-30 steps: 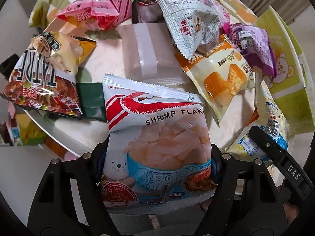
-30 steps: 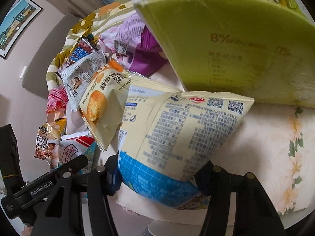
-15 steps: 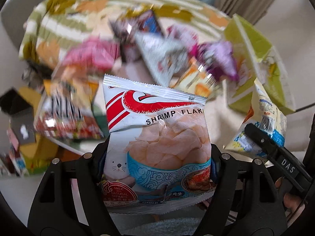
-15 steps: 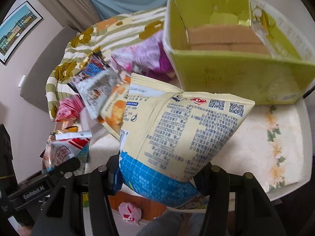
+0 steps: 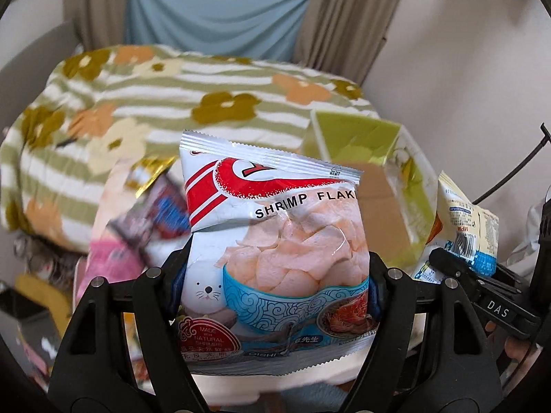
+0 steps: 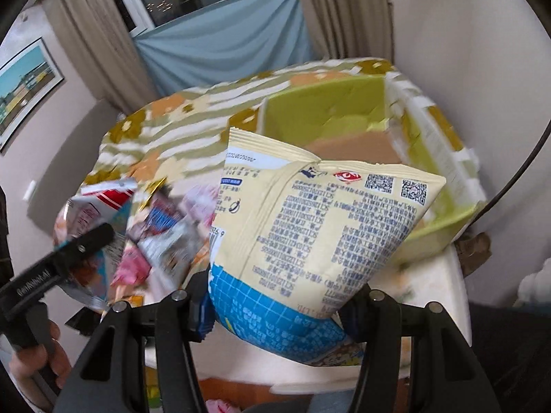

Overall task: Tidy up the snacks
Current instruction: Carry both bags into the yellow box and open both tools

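Note:
My left gripper is shut on a white, red and blue shrimp flakes bag, held upright above the table. A pale yellow snack bag with a blue checked bottom, its printed back facing the camera, sits clamped in my right gripper. In the left wrist view that yellow bag shows at the right, above the right gripper's black body. The shrimp flakes bag appears at the left of the right wrist view. An open lime-green cardboard box stands behind both bags.
Several loose snack packets lie blurred on the white table left of the box. Behind them a green-striped flowered blanket covers a sofa. Curtains and a wall close the back. A hand holds the left gripper's handle.
Both grippers have risen with their bags still clamped. The table and loose packets have dropped away below, and the box's open top and the blanket now show.

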A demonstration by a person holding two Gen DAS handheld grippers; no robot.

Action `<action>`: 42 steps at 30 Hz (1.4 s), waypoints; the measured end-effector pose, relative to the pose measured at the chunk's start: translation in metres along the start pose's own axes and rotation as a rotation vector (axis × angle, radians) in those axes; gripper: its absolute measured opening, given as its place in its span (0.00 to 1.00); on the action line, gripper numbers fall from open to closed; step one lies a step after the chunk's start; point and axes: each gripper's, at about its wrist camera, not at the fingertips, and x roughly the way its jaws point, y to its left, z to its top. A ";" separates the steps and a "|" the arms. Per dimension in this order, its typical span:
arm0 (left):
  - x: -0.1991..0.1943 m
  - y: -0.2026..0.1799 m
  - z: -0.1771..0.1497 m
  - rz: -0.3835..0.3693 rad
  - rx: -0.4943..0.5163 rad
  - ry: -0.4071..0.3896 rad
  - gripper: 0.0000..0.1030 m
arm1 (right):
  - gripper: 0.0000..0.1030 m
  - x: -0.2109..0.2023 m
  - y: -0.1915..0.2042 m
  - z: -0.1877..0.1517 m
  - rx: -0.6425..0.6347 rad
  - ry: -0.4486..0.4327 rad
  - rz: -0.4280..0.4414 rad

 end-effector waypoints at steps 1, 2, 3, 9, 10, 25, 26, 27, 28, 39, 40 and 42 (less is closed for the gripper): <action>0.007 -0.009 0.010 -0.006 0.010 -0.003 0.71 | 0.51 0.001 -0.007 0.009 -0.008 -0.006 -0.007; 0.014 -0.016 0.015 -0.012 0.014 -0.007 0.71 | 0.51 0.003 -0.012 0.018 -0.021 -0.009 -0.013; 0.022 -0.024 0.025 -0.017 0.015 -0.009 0.71 | 0.51 0.006 -0.020 0.028 -0.026 -0.012 -0.013; 0.081 -0.082 0.067 -0.033 0.038 -0.005 0.71 | 0.51 0.029 -0.065 0.077 -0.013 -0.029 -0.013; 0.092 -0.091 0.073 -0.029 0.044 -0.001 0.71 | 0.51 0.031 -0.069 0.080 -0.020 -0.032 -0.020; 0.240 -0.164 0.109 0.021 0.088 0.136 0.77 | 0.52 0.096 -0.133 0.122 -0.075 0.113 -0.009; 0.245 -0.164 0.109 0.032 0.096 0.143 0.86 | 0.52 0.097 -0.135 0.122 -0.074 0.116 -0.012; 0.250 -0.166 0.110 0.050 0.105 0.147 0.91 | 0.52 0.099 -0.138 0.122 -0.070 0.120 -0.012; 0.252 -0.167 0.110 0.067 0.111 0.147 0.97 | 0.52 0.100 -0.140 0.122 -0.064 0.121 -0.009; 0.236 -0.157 0.105 0.091 0.114 0.162 0.98 | 0.52 0.099 -0.131 0.125 -0.165 0.077 -0.097; 0.231 -0.156 0.104 0.094 0.112 0.157 0.98 | 0.52 0.099 -0.129 0.127 -0.175 0.074 -0.089; 0.219 -0.151 0.102 0.082 0.096 0.150 0.98 | 0.52 0.098 -0.128 0.133 -0.169 0.071 -0.055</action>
